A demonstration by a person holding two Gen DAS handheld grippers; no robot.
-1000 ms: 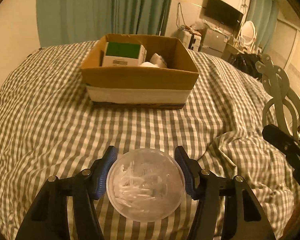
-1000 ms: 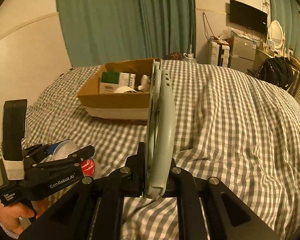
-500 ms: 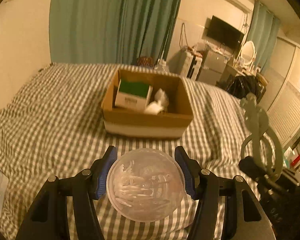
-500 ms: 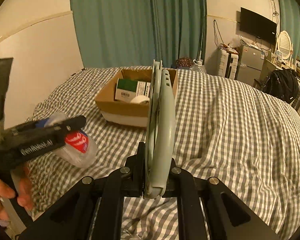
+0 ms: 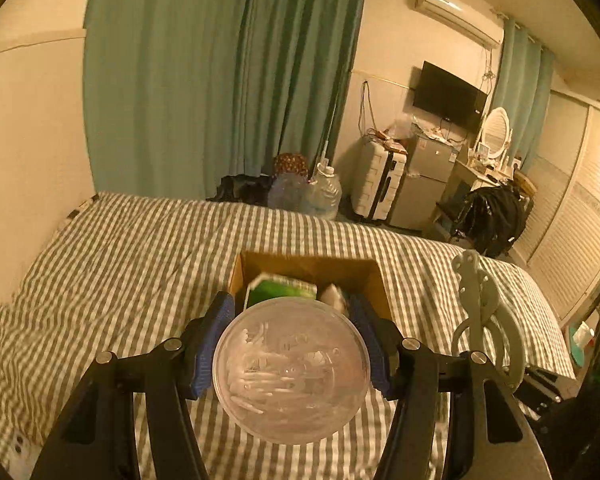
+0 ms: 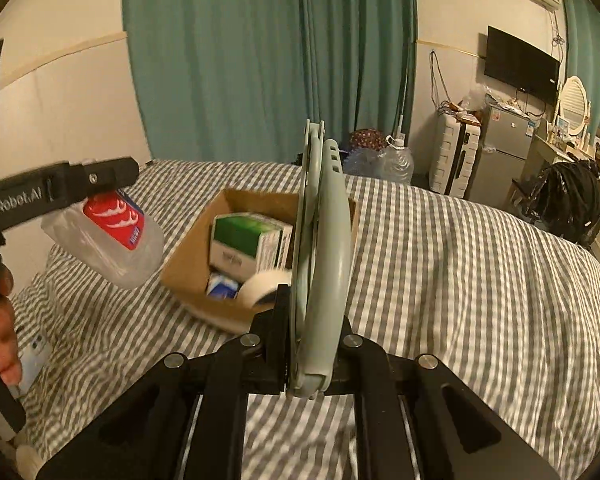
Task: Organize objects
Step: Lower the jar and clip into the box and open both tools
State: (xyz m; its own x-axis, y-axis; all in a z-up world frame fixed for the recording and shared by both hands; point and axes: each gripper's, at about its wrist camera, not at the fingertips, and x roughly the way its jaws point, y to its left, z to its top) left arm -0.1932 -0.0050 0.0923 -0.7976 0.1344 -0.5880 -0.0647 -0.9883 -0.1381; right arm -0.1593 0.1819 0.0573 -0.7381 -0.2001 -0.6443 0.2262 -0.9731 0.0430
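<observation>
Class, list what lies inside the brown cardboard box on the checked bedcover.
Inside the brown cardboard box: a green-and-white carton, a white tape roll, a small blue-and-white packet. The grey-green object hides the box's right side.

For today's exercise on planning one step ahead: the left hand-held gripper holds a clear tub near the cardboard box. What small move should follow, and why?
Probably carry the clear tub a little further forward until it is over the cardboard box, then lower it. The left hand-held gripper grips the tub in the air, short of the box's near wall, and the box has room in front of the green carton.
</observation>
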